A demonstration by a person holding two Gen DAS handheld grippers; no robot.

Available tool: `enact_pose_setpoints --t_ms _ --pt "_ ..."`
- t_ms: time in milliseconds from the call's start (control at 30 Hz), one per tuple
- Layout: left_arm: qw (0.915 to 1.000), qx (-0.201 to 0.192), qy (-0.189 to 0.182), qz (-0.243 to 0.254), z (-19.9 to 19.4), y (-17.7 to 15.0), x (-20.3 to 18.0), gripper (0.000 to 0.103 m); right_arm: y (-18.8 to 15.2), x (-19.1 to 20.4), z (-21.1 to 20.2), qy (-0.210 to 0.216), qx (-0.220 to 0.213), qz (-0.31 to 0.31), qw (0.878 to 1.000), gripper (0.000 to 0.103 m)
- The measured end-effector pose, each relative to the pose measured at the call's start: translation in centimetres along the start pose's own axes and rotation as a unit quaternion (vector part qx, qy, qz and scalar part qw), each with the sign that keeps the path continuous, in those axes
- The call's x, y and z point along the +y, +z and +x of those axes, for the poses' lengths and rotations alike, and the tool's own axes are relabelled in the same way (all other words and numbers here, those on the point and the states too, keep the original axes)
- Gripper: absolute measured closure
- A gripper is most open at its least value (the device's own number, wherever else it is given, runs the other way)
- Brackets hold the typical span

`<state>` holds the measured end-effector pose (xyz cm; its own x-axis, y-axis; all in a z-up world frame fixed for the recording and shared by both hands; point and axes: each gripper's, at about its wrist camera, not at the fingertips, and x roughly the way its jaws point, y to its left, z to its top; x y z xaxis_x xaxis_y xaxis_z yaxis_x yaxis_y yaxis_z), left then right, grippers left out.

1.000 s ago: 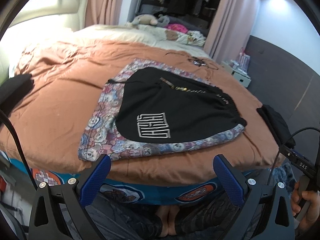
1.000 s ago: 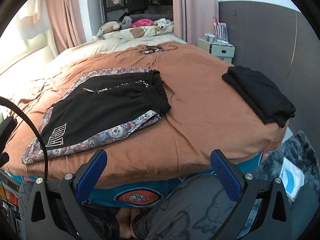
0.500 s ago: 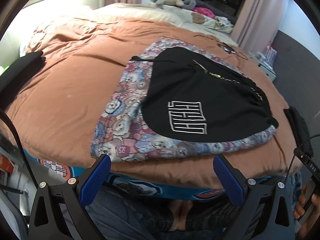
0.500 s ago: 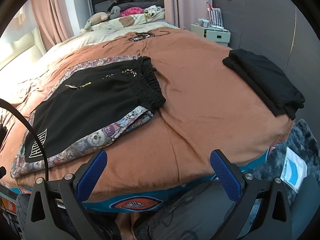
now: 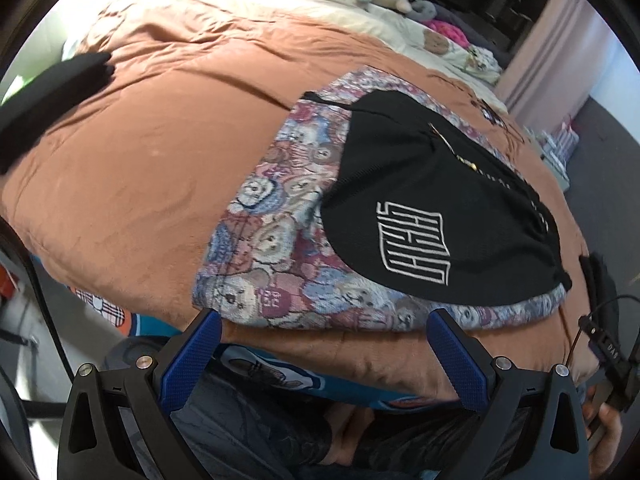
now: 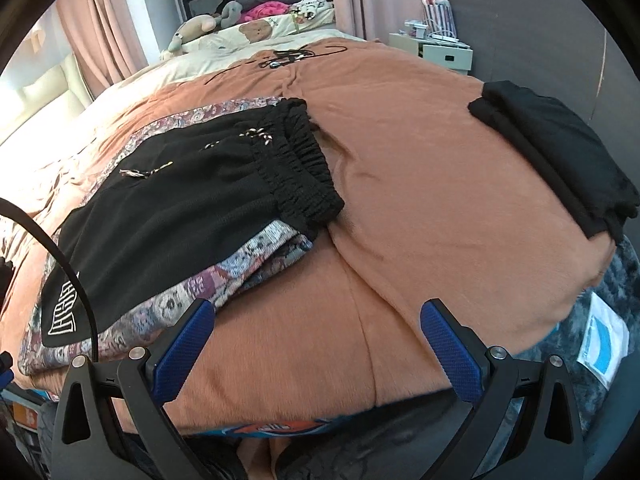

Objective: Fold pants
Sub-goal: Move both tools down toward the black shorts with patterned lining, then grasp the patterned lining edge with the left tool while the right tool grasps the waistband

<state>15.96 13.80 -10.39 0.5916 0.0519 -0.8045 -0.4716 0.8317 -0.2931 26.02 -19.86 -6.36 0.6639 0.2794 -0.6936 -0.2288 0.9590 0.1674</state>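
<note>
Black pants (image 5: 436, 204) with a white logo and an elastic waistband lie flat on a bear-patterned cloth (image 5: 264, 252) on the bed. In the right wrist view the pants (image 6: 192, 208) lie to the left, waistband toward the middle. My left gripper (image 5: 324, 348) is open and empty, hovering at the bed's near edge just short of the patterned cloth. My right gripper (image 6: 316, 340) is open and empty over the brown blanket (image 6: 420, 200), right of the cloth's corner.
A folded black garment (image 6: 556, 152) lies at the bed's right edge. A tangled cable (image 6: 288, 56) and stuffed toys (image 6: 200, 28) sit at the far end. A white nightstand (image 6: 440, 50) stands beside the bed. A dark object (image 5: 52, 88) rests at the far left.
Both grippers have moved forward and closer to the bed; the pants and patterned cloth appear larger and nearer. Both stay open. The pants have not moved.
</note>
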Motion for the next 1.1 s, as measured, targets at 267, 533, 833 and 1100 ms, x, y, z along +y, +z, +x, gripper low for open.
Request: enact_pose_setpoints --t_ms 267,533,833,1100 --pt "0.9966 0.019 -0.011 -0.079 1.4 0.5 2.9 0.021 1.5 -1.2 2.3 0.034 0.01 0.013 0.999 0.0" --pt "0.986 0.029 -0.042 -0.159 1.7 -0.7 5.9 0.026 2.2 -2.8 4.2 0.063 0.028 0.043 0.997 0.0" --pt "0.9702 0.018 -0.089 -0.225 2.4 -0.4 8.2 0.036 2.7 -4.1 5.6 0.087 0.052 0.074 0.992 0.007" --pt "0.9526 -0.006 -0.118 -0.28 2.0 -1.4 9.4 0.036 2.8 -6.5 5.6 0.125 0.058 0.126 0.982 0.013"
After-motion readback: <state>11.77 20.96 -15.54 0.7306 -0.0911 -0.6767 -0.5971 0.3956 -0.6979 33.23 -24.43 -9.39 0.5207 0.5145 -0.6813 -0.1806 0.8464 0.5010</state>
